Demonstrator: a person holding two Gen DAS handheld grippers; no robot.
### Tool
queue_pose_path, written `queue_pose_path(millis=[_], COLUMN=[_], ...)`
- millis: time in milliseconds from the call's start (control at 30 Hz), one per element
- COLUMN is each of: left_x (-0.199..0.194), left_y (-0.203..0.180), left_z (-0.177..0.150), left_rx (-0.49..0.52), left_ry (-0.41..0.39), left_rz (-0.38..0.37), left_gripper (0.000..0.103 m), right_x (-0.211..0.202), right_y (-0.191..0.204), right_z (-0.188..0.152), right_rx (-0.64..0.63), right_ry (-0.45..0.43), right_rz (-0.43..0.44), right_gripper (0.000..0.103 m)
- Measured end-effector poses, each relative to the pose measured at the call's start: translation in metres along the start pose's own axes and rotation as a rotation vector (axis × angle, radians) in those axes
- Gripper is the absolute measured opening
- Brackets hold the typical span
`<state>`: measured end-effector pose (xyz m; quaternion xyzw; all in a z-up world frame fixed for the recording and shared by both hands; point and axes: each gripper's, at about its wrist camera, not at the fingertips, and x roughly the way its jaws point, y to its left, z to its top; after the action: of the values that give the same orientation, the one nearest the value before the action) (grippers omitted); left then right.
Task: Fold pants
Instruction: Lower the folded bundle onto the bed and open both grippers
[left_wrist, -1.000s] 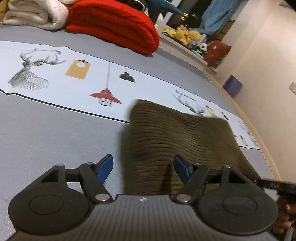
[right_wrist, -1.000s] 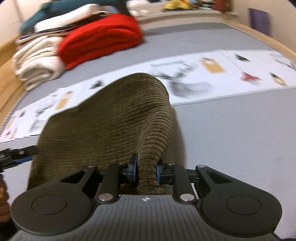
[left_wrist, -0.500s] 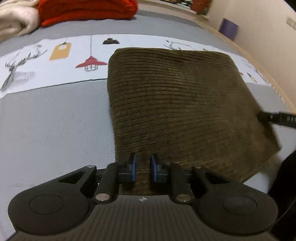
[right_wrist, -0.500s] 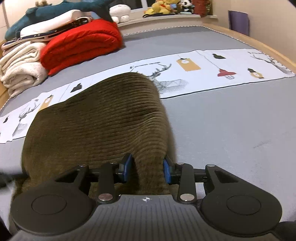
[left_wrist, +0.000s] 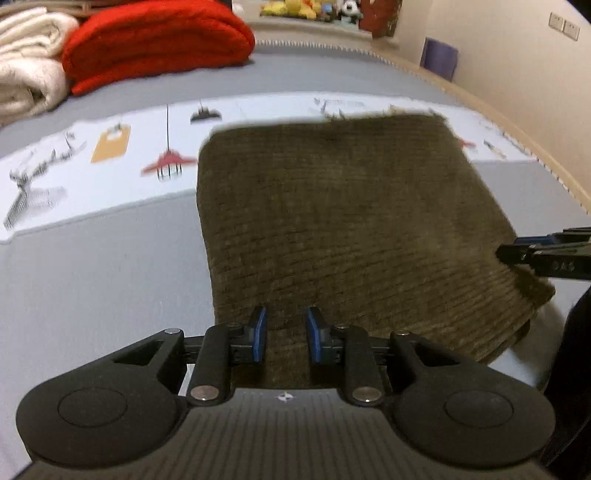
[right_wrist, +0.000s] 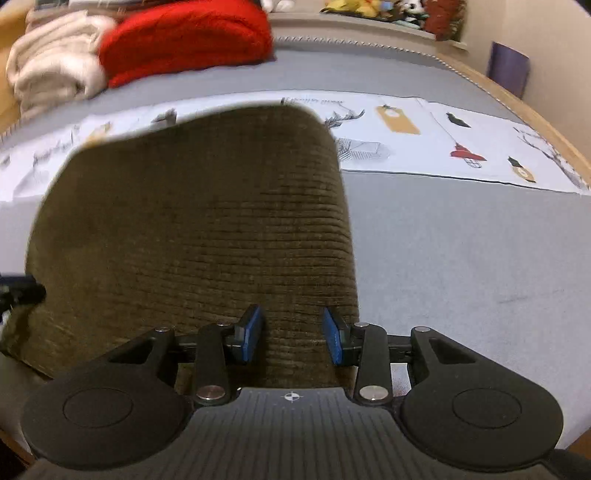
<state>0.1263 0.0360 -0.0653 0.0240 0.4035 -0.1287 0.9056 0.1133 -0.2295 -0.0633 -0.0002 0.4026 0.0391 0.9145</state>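
The olive-brown corduroy pants (left_wrist: 343, 221) lie folded into a flat block on the grey bed cover; they also show in the right wrist view (right_wrist: 199, 229). My left gripper (left_wrist: 284, 334) sits at the near left edge of the block, its blue pads slightly apart with cloth between them. My right gripper (right_wrist: 291, 338) sits at the near right edge, jaws parted wider around the cloth, not pinching it. The right gripper's fingers (left_wrist: 543, 254) show at the block's right edge in the left wrist view.
A white printed strip (left_wrist: 110, 155) with deer and lamps crosses the bed behind the pants. A folded red blanket (left_wrist: 155, 44) and cream blanket (left_wrist: 26, 81) lie at the back left. The bed's wooden edge (left_wrist: 517, 122) runs along the right, by the wall.
The right gripper let go of the raised fold and opened; the pants dropped flat. The left gripper closed near the left edge, then parted a little. Both views swung over the block.
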Motion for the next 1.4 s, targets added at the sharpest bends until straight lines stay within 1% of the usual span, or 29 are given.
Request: queue_pose_path(millis=[67,100,133,200,267,300,367,433,467,567,600,633,667,733,800,833,900,967,1033,1067,1100,1167,1200,1233,1267,1300,1333,1367,1400], left_x=[-0.012,-0.016,-0.017,-0.015,-0.012,-0.008,0.002,0.004,0.003,-0.006,-0.010,-0.013,-0.015,-0.024,-0.033,-0.035,-0.029,-0.010,-0.009,-0.014,-0.022,-0.035,-0.037,-0.035,-0.028,-0.022,-0.022,-0.022,-0.025], left_y=[-0.003,-0.004,-0.004,-0.009,-0.014,-0.015,-0.019,-0.017,-0.017,-0.017,-0.017,-0.017,-0.015,-0.015,-0.019,-0.023,-0.032,-0.035,-0.033,-0.032,-0.032,-0.034,-0.034,-0.034,-0.034,-0.033,-0.033,-0.033,-0.033], left_z=[0.003,0.006,0.008,0.013,0.017,0.020,0.018,0.013,0.013,0.013,0.012,0.012,0.014,0.012,0.007,0.004,-0.003,-0.012,-0.014,-0.011,-0.009,-0.011,-0.014,-0.018,-0.023,-0.027,-0.028,-0.028,-0.027], left_rx=[-0.013,-0.015,-0.019,-0.044,-0.053,-0.047,-0.031,-0.029,-0.029,-0.026,-0.031,-0.045,-0.064,-0.113,-0.136,-0.125,-0.063,0.000,-0.009,-0.027,-0.035,-0.036,-0.040,-0.042,-0.046,-0.045,-0.042,-0.047,-0.058], left_ry=[-0.088,-0.126,-0.152,-0.188,-0.193,-0.180,-0.116,-0.118,-0.118,-0.119,-0.112,-0.100,-0.087,-0.053,-0.032,-0.020,0.018,0.103,0.102,0.099,0.081,0.045,0.050,0.078,0.124,0.151,0.137,0.132,0.125], left_rz=[0.017,0.031,0.041,0.061,0.086,0.105,0.155,0.160,0.158,0.155,0.165,0.168,0.161,0.150,0.150,0.160,0.179,0.178,0.181,0.183,0.179,0.163,0.158,0.157,0.154,0.151,0.158,0.163,0.163], left_gripper=[0.027,0.027,0.028,0.029,0.029,0.029,0.030,0.031,0.031,0.034,0.035,0.036,0.036,0.036,0.036,0.036,0.036,0.039,0.042,0.042,0.043,0.049,0.050,0.050,0.053,0.055,0.059,0.059,0.060], right_x=[-0.004,-0.008,-0.014,-0.022,-0.017,-0.011,0.007,0.027,0.043,0.081,0.085,0.083,0.078,0.057,0.029,0.017,-0.008,-0.020,-0.013,-0.009,-0.010,-0.020,-0.026,-0.030,-0.030,-0.026,-0.019,-0.016,-0.016], right_y=[0.003,0.004,0.004,0.003,0.001,0.001,0.005,0.007,0.008,-0.007,-0.011,-0.011,-0.008,-0.008,-0.010,-0.011,-0.011,-0.008,-0.005,-0.006,-0.008,-0.012,-0.012,-0.011,-0.010,-0.011,-0.015,-0.021,-0.026], right_z=[0.004,0.006,0.010,0.023,0.046,0.056,0.082,0.103,0.112,0.124,0.127,0.129,0.128,0.121,0.103,0.092,0.063,0.032,0.007,-0.002,-0.006,-0.001,0.001,0.002,0.000,-0.005,-0.010,-0.015,-0.015], right_rx=[-0.017,-0.023,-0.028,-0.029,-0.004,-0.003,-0.017,-0.034,-0.027,0.081,0.101,0.108,0.113,0.140,0.159,0.162,0.169,0.175,0.163,0.160,0.169,0.207,0.211,0.196,0.179,0.187,0.216,0.263,0.300], right_ry=[-0.042,-0.076,-0.134,-0.225,-0.279,-0.280,-0.268,-0.241,-0.192,-0.038,-0.017,-0.015,-0.021,-0.065,-0.102,-0.112,-0.112,-0.059,0.046,0.075,0.071,0.053,0.028,0.011,0.019,0.055,0.100,0.114,0.107], right_rz=[-0.009,-0.008,-0.016,-0.036,-0.030,-0.022,-0.017,-0.017,-0.024,-0.027,-0.026,-0.028,-0.034,-0.028,-0.005,-0.003,-0.012,-0.027,-0.064,-0.081,-0.088,-0.075,-0.070,-0.073,-0.076,-0.071,-0.064,-0.056,-0.058], right_gripper=[0.039,0.039,0.039,0.039,0.041,0.041,0.041,0.041,0.041,0.041,0.041,0.041,0.041,0.041,0.042,0.043,0.044,0.047,0.047,0.048,0.049,0.049,0.051,0.051,0.052,0.053,0.053,0.059,0.061])
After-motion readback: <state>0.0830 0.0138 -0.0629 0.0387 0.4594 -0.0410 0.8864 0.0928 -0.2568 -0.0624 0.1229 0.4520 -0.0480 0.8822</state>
